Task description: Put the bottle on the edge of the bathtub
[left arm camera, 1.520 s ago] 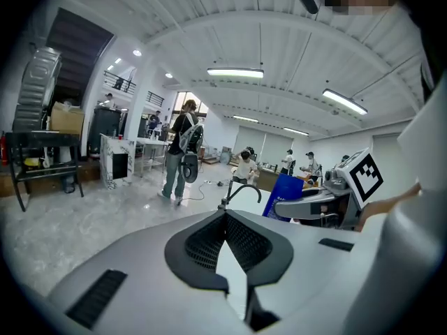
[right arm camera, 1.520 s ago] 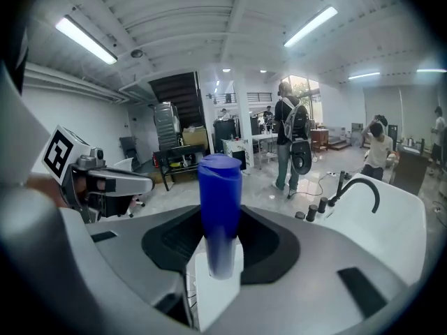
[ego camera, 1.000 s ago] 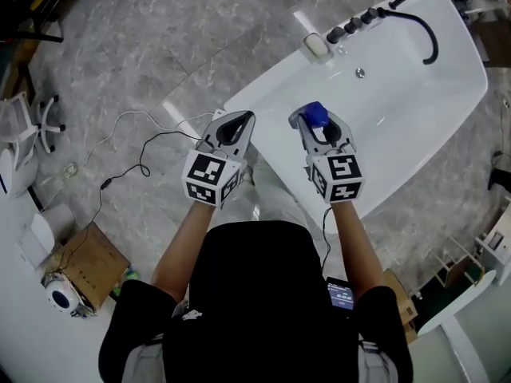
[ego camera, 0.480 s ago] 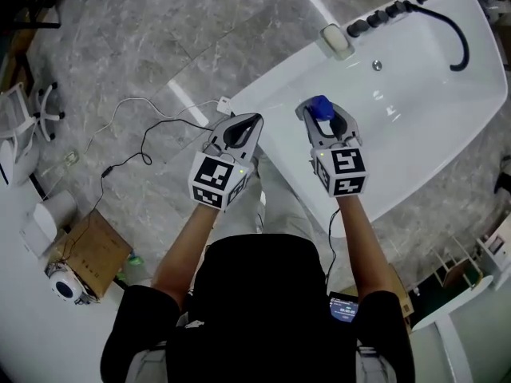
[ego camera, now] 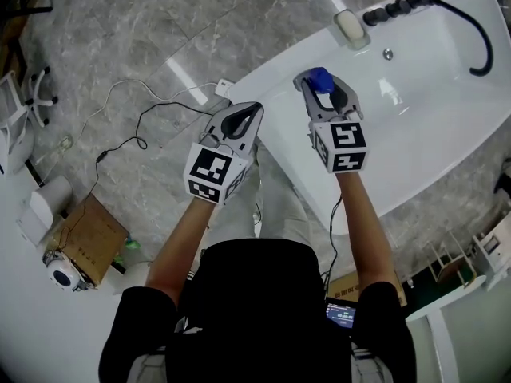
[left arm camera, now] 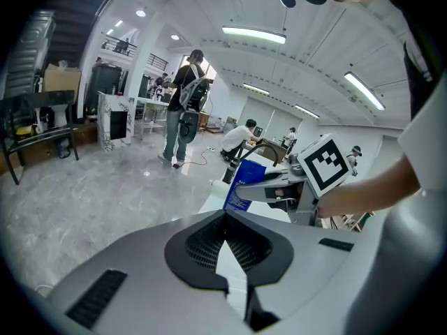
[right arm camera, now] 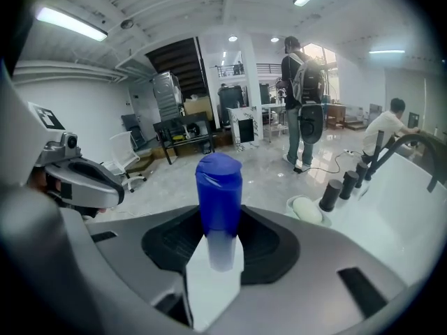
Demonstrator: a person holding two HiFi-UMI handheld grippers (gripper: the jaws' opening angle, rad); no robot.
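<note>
A blue bottle (ego camera: 320,79) stands clamped in my right gripper (ego camera: 322,86), held above the white bathtub (ego camera: 415,126) close to its near rim. In the right gripper view the bottle (right arm camera: 218,194) rises upright between the jaws, blue cap on top. My left gripper (ego camera: 243,119) is shut with nothing in it and hangs over the floor just left of the tub's rim. From the left gripper view the bottle (left arm camera: 242,180) shows held in the right gripper (left arm camera: 269,187) ahead.
Black tap knobs (ego camera: 394,7), a soap dish (ego camera: 350,27) and a black hose (ego camera: 477,42) sit at the tub's far end. Cables (ego camera: 152,118) trail over the marble floor at left, near a cardboard box (ego camera: 82,246). People stand in the room beyond (right arm camera: 302,103).
Both grippers have moved up and away from me, the right one carrying the bottle further over the tub. The tub has shifted right and up in the head view.
</note>
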